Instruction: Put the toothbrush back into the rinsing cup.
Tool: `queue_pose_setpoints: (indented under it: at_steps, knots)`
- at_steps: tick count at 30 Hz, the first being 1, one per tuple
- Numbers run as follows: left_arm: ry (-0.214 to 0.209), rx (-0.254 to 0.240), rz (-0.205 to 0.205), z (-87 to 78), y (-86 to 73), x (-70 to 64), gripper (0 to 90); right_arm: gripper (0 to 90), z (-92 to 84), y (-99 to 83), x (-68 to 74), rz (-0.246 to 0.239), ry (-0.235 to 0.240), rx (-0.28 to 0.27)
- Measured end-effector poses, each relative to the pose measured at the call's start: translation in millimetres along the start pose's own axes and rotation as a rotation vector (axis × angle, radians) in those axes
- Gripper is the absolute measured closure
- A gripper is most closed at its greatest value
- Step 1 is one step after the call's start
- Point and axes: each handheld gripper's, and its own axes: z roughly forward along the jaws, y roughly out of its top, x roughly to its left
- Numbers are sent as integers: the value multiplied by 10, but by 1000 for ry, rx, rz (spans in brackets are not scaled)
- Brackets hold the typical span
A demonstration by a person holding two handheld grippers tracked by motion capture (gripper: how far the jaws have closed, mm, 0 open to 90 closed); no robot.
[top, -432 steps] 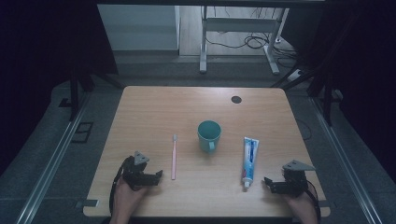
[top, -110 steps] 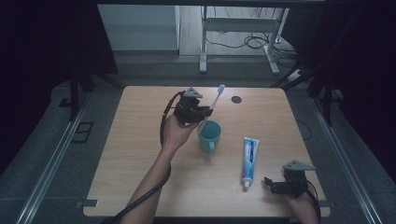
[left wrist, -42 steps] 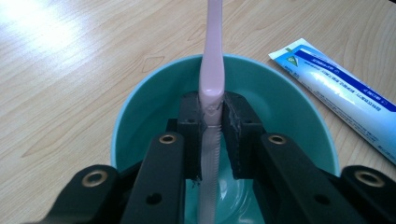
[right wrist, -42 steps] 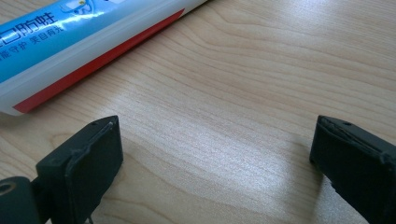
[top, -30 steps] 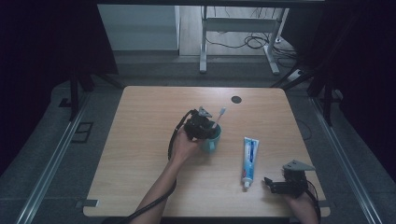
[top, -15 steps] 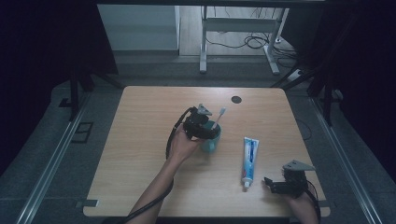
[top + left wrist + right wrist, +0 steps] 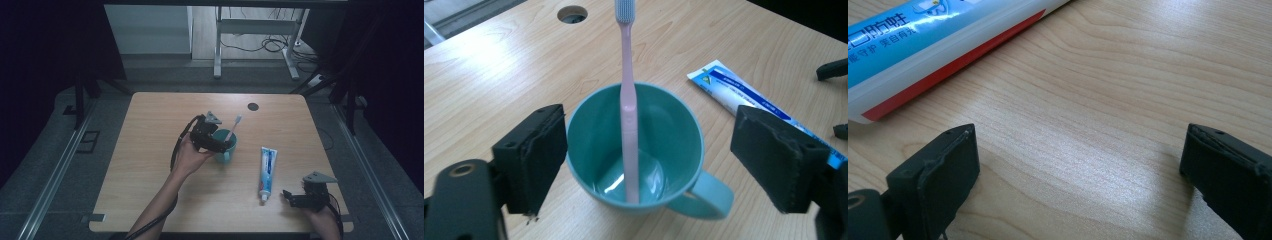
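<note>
On the wooden table (image 7: 150, 190), the left gripper (image 7: 649, 150) has just been opening, releasing the toothbrush (image 7: 629, 125) in the cup (image 7: 589, 150); the right gripper (image 7: 1078, 170) rests open, and the toothpaste (image 7: 923, 50) is cut off there.

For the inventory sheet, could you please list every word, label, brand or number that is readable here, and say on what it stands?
"防蛀": large white Chinese characters on the blue band of the white, blue and red toothpaste tube, right gripper view.
Smaller white characters below them: too blurred to read.
White print on the tube's blue stripe in the left gripper view: too small to read.
Teal plastic mug, pink toothbrush: no text.
</note>
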Motion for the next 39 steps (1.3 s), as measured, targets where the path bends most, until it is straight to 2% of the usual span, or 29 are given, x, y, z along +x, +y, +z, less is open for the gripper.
queue_pose_setpoints:
  at_steps: [8, 17, 27, 34, 39]
  knots:
    - [4, -13, -25, -130, -101, 34, 116, 20, 0, 0, 0, 0, 0, 0]
    - [7, -20, -34, -249, -241, 47, 61, 20, 0, 0, 1, 1, 0, 1]
    - [31, -12, -9, -316, -425, 41, 0, 20, -1, 0, 2, 1, -1, 2]
    - [42, 4, 16, -341, -607, 41, 0, 20, -1, 0, 1, 0, -1, 2]
    - [48, 20, 13, -358, -723, 37, 0, 20, -1, 0, 1, -1, -1, 2]
